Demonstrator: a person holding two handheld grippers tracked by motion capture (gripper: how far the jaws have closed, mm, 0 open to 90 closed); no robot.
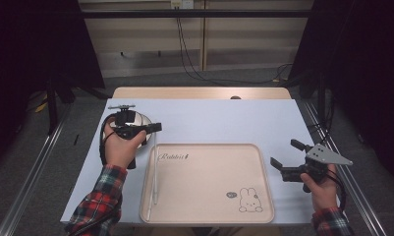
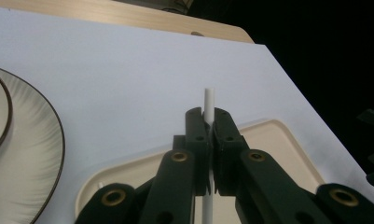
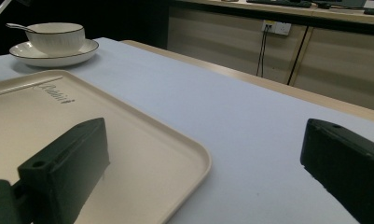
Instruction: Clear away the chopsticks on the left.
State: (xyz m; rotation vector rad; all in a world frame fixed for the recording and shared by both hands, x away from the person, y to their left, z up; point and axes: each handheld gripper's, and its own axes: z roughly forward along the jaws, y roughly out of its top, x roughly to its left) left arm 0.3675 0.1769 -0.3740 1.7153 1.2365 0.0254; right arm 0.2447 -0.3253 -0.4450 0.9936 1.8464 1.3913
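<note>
Nearest us: black left tongs (image 2: 208, 128), clamped together on a thin white plastic chopstick (image 2: 209, 100) that stands up between their tips.
Where the chopstick is: in the high view we see the white stick (image 1: 154, 179) running from the left tongs (image 1: 154, 129) down along the left side of the beige rectangular plastic tray (image 1: 263, 196), its near end on the tray floor by the near-left corner. Whether one stick or a pair is pinched there, we cannot tell.
How it looks: slim, straight, plain white, smooth, the same thickness along the part we see.
How it should handle: we judge it light and stiff, but smooth and round enough to swivel or slide between flat pads.
Where to hold: the present grip sits near the far end; we would prefer a firm pinch across the shaft, kept square so the stick does not pivot.
Right tongs (image 1: 289, 156): jaws wide apart, holding nothing, hovering at the right edge of the tray.
Nearby: white ribbed ceramic bowl (image 3: 55, 37) with a spoon, standing on a matching saucer (image 3: 58, 58), far left on the pale tabletop (image 1: 224, 120).
</note>
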